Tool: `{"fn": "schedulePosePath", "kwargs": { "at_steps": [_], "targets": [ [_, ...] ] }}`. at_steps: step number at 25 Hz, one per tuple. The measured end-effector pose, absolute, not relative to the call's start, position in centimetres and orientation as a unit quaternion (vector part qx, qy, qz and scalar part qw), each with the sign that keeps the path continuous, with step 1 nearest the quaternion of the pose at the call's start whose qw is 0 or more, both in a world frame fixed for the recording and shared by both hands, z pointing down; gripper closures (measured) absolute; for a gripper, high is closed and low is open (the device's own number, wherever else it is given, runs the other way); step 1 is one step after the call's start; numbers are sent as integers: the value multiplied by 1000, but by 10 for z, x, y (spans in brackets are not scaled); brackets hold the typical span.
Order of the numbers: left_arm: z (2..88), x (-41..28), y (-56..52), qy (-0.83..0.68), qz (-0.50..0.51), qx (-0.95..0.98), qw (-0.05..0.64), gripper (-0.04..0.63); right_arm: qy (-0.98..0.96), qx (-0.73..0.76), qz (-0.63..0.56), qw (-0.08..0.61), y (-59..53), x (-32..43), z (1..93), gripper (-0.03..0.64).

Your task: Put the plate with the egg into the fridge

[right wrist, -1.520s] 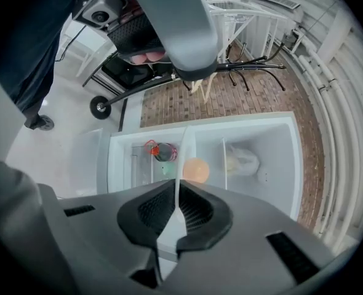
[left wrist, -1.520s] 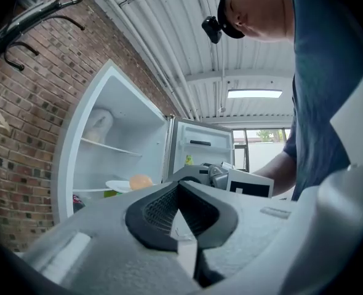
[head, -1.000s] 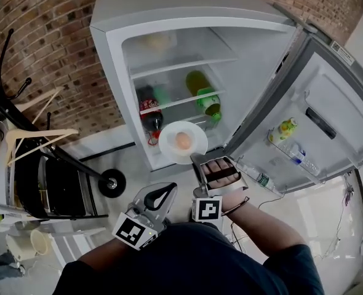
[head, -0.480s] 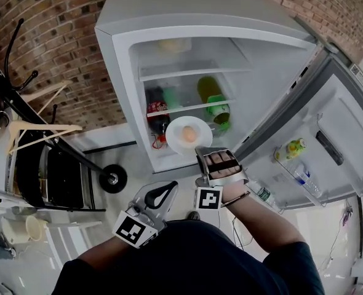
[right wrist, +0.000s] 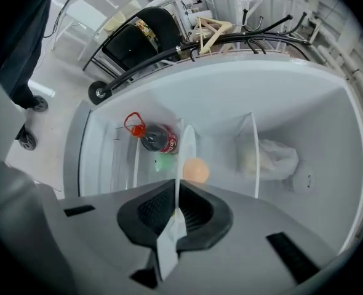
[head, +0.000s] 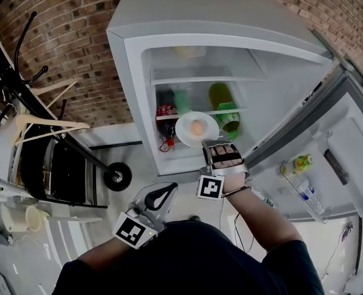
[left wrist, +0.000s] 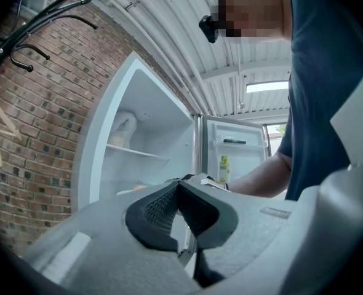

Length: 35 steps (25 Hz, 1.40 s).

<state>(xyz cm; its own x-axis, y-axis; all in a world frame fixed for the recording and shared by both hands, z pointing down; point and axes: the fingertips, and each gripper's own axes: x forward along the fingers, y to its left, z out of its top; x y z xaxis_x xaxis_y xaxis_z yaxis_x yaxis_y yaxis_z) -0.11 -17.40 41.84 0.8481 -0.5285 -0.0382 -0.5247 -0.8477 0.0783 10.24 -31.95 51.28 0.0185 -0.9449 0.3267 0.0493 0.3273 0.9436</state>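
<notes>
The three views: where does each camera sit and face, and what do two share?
Head view: on the head, looking down into the fridge; left gripper, right gripper, torso.
Left gripper view: behind its shut jaws, facing the fridge from the side; person's arm.
Right gripper view: behind jaws clamping the plate, facing into the fridge.
Head and right views share the egg.

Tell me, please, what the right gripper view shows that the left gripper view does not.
Only the right gripper view shows the right gripper shut on the rim of the plate, and, deeper in the fridge, a dark bottle with a red label. Only the left gripper view shows the left gripper, jaws together on nothing, the open fridge door with a yellow bottle in its rack, and the brick wall. Both show the white inside of the fridge and its shelves.
</notes>
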Motion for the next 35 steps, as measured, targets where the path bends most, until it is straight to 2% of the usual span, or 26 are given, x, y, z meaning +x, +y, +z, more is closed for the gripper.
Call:
{"fn": "schedulePosePath", "kwargs": {
  "at_steps": [16, 35],
  "targets": [
    [423, -9, -187, -306, -22, 951, 38, 592, -551, 392, -400, 618, -400, 118, 539, 597],
    [434, -13, -189, -321, -17, 946, 51, 592, -572, 336, -371, 650, -440, 112, 556, 588]
  ]
}}
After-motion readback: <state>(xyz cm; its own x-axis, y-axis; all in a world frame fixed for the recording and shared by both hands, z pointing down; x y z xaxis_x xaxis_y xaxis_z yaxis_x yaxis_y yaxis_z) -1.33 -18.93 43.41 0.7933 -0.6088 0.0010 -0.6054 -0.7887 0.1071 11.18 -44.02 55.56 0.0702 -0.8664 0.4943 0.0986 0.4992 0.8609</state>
